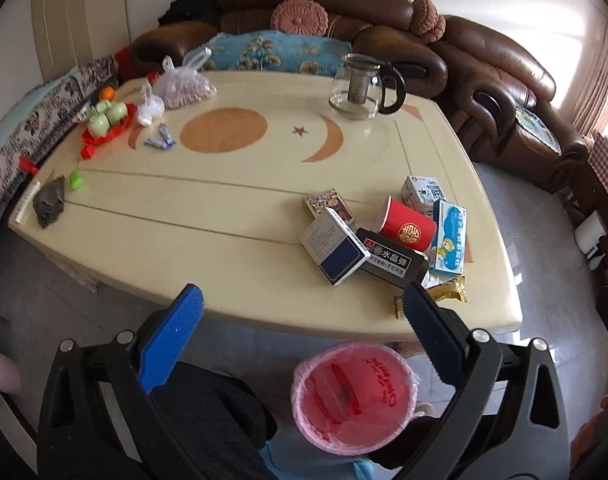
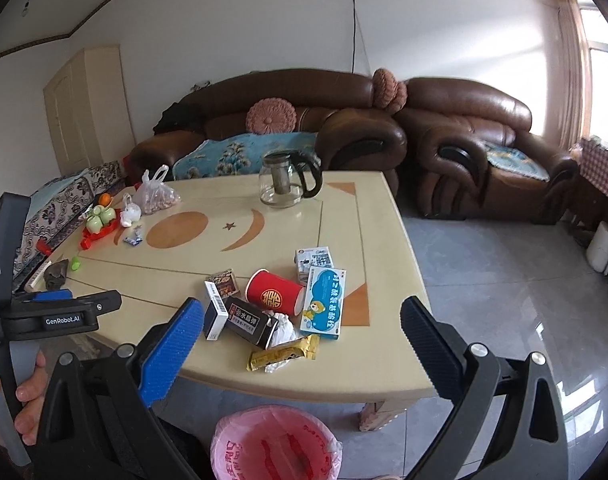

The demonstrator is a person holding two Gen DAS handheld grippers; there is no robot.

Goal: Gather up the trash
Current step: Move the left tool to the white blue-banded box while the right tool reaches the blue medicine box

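A pile of trash lies at the table's near right corner: a tipped red paper cup [image 1: 409, 227] [image 2: 275, 291], a white and blue box [image 1: 336, 249], a black box [image 1: 392, 258] [image 2: 250, 321], a light blue medicine box [image 1: 448, 238] [image 2: 323, 302], a gold wrapper [image 1: 450, 293] [image 2: 284, 354] and crumpled paper [image 2: 282, 330]. A bin with a pink liner [image 1: 354, 396] [image 2: 276, 446] stands on the floor below the table edge. My left gripper [image 1: 304, 308] is open and empty above the table's near edge. My right gripper [image 2: 300, 316] is open and empty, short of the pile.
The cream table [image 1: 224, 200] also holds a glass teapot [image 1: 362, 86] [image 2: 288, 180], plastic bags [image 1: 184, 84], green cups on a red tray [image 1: 106, 118], candy wrappers [image 1: 160, 140] and a dark scrap [image 1: 50, 200]. Brown sofas [image 2: 464, 140] stand behind.
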